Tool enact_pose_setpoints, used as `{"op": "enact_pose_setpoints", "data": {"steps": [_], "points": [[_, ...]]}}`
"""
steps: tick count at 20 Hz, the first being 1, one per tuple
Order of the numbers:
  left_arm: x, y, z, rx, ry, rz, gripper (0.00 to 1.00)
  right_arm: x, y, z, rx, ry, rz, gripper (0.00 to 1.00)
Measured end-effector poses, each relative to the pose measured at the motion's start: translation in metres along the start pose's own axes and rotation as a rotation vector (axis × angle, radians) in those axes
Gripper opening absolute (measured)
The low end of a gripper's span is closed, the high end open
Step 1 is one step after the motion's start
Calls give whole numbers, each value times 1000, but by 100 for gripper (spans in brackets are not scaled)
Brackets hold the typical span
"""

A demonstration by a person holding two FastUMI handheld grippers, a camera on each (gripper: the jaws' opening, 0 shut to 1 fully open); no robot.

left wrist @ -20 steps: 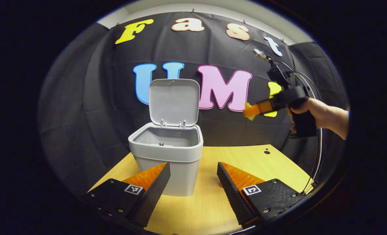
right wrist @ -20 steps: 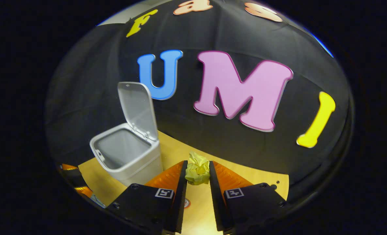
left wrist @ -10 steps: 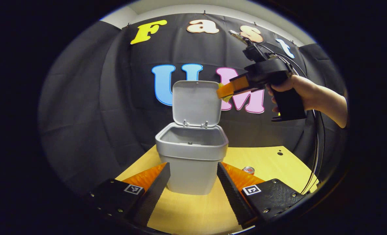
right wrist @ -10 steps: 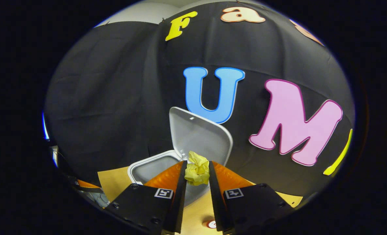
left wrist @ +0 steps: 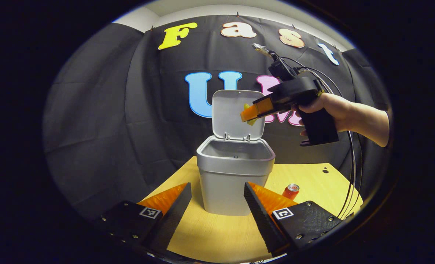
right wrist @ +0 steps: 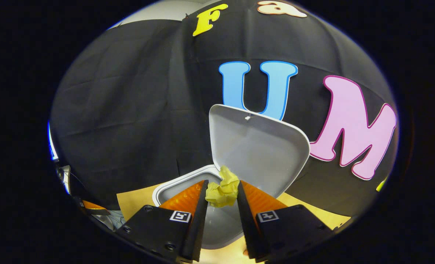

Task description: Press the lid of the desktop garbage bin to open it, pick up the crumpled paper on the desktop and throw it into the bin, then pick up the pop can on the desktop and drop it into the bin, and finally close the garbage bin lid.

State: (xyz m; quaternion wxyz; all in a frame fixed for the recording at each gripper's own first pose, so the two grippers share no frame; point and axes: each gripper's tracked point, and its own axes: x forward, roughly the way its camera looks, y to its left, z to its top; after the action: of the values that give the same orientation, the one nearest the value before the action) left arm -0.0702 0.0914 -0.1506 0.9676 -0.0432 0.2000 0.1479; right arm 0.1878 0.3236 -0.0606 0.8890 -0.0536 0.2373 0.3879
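Crumpled paper, yellow and wadded, sits between the fingers of our right gripper, and in the right gripper view both fingers press against it, one on each side, so the jaws pinch the wad. Below and behind it in that view we see the grey garbage bin with its mouth uncovered and its lid standing up on the far hinge, the pale inner face turned toward us. In the left gripper view our right gripper hangs in the air above the bin, its tip in front of the raised lid and over the right part of the open mouth; a scrap of the yellow paper peeks out at the fingertips, and a hand grips the handle, with black cables trailing down to the right. Our left gripper is low over the wooden desktop, short of the bin, its jaws spread wide with nothing between them. Just right of the bin, behind our left gripper's right finger, the red pop can stands upright on the desktop, close to the bin though we cannot tell whether it touches
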Motion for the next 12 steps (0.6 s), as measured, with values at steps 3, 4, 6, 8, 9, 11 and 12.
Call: {"op": "enact_pose_setpoints", "data": {"steps": [3, 4, 6, 8, 9, 11, 12], "points": [[3, -4, 0, 10, 4, -15, 95, 3, -2, -2, -5, -4, -3, 67], [4, -6, 0, 15, 3, -20, 95, 4, -3, -4, -12, -7, -12, 84], [6, -9, -1, 21, 5, -31, 95, 2, -3, -6, -13, -6, -9, 98], [8, -14, 0, 21, 4, -44, 95, -3, -8, -6, -9, -13, -18, 98], [10, -17, 0, 24, 3, -51, 95, -6, -12, -5, -5, -18, -27, 98], [13, -24, 0, 30, 1, -67, 95, -14, -22, -4, 11, -30, -48, 98], [15, -28, 1, 33, 1, -76, 95, -19, -28, -2, 19, -37, -60, 98]]}}
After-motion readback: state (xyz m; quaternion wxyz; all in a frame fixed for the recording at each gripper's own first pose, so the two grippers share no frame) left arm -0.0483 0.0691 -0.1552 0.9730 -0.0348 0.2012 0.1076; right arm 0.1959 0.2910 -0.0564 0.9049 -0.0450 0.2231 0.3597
